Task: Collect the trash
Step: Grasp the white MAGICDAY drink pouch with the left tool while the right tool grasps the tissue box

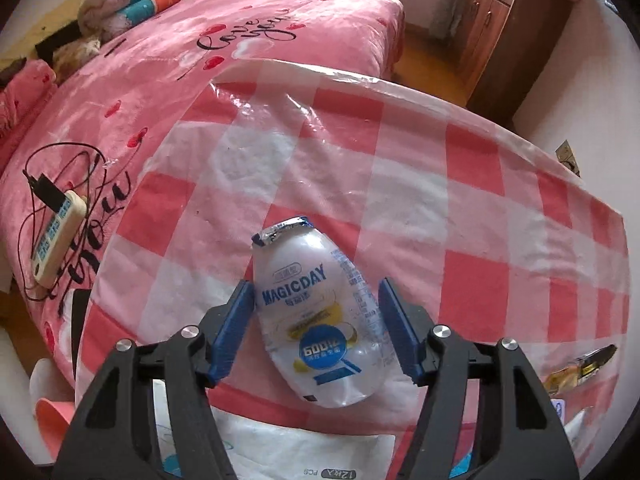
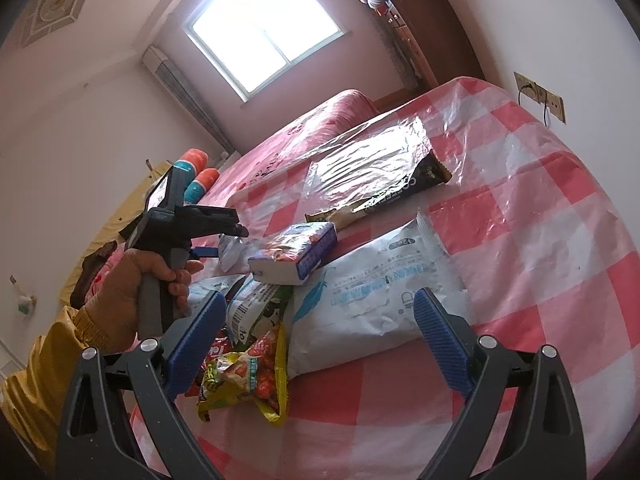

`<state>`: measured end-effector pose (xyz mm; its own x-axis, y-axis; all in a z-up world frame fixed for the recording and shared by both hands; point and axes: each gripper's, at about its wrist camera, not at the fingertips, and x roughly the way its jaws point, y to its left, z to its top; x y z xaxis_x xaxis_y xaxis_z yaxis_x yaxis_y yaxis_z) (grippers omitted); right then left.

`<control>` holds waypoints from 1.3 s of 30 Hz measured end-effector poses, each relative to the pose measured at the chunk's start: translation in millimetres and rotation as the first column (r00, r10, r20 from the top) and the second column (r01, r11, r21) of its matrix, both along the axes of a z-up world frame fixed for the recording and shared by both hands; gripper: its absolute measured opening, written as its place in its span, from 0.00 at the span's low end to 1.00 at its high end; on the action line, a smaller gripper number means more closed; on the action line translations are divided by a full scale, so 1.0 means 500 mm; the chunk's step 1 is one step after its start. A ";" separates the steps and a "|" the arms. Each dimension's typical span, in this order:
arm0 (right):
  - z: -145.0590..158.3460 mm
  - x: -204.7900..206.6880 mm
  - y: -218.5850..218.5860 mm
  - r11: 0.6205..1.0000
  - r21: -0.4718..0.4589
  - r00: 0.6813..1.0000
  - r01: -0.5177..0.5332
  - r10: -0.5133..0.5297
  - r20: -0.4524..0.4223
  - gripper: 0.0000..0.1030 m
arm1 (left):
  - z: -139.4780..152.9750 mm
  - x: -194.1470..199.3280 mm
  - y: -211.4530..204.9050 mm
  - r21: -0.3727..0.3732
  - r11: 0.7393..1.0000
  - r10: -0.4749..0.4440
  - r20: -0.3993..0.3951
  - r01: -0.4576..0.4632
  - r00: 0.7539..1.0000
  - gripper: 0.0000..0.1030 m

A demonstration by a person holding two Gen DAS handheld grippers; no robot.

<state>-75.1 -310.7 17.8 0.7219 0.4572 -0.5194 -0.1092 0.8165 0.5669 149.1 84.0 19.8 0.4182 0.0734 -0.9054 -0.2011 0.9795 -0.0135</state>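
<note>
Left wrist view: one crushed, clear plastic bottle with a torn foil lid and blue "MAGICDAY" print lies on the tabletop, which is covered in a glossy red-and-white checked plastic sheet. The left gripper straddles the bottle with its two ribbed blue fingers; the left pad touches or nearly touches the bottle's side, while the right one stands clear of it, so the grip is not closed. One gold and black wrapper lies near the right edge. On the pink bed beyond rest one cream remote control and a tangle of thin black cable.

Right wrist view: the right gripper hangs with its fingers spread wide and nothing between them. Ahead on the tabletop lie one flat white pouch, one boxy tissue pack, one crinkled red and yellow snack bag, one green and white packet and one silvery foil bag. A hand in a yellow sleeve holds the left gripper at the left.
</note>
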 end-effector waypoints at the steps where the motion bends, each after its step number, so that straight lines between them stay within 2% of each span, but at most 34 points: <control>1: -0.001 0.001 -0.001 1.000 0.001 1.000 0.002 -0.002 -0.002 0.91 | 0.000 -0.002 -0.002 0.009 1.000 -0.002 0.005 0.002 1.000 0.63; 7: -0.006 0.004 -0.015 1.000 0.011 1.000 0.021 -0.021 -0.017 0.91 | 0.001 -0.022 -0.023 0.008 0.999 -0.045 0.026 0.044 0.999 0.62; 11: -0.014 0.006 -0.024 0.999 0.021 0.999 0.034 -0.033 -0.039 0.91 | 0.002 -0.053 -0.056 -0.012 0.993 -0.116 0.029 0.117 0.993 0.61; 18: -0.022 0.009 -0.022 0.999 0.008 0.998 0.032 -0.032 -0.061 0.91 | 0.007 -0.145 -0.139 -0.067 0.957 -0.281 0.032 0.283 0.959 0.60; 24: -0.019 0.008 -0.025 0.998 -0.028 0.997 0.055 -0.056 -0.059 0.91 | 0.007 -0.203 -0.159 -0.037 0.944 -0.326 0.050 0.328 0.944 0.60; 29: -0.016 0.005 -0.020 0.994 -0.084 0.996 0.074 -0.078 -0.052 0.91 | 0.008 -0.244 -0.162 -0.050 0.931 -0.360 0.054 0.362 0.931 0.60; 34: -0.004 0.001 -0.008 0.991 -0.117 0.997 0.070 -0.072 -0.011 0.91 | 0.007 -0.292 -0.180 -0.075 0.909 -0.408 0.052 0.411 0.912 0.60; 39: 0.012 0.006 0.013 0.991 -0.134 0.999 0.022 -0.017 0.036 0.91 | 0.021 -0.327 -0.183 -0.055 0.900 -0.426 0.098 0.432 0.900 0.60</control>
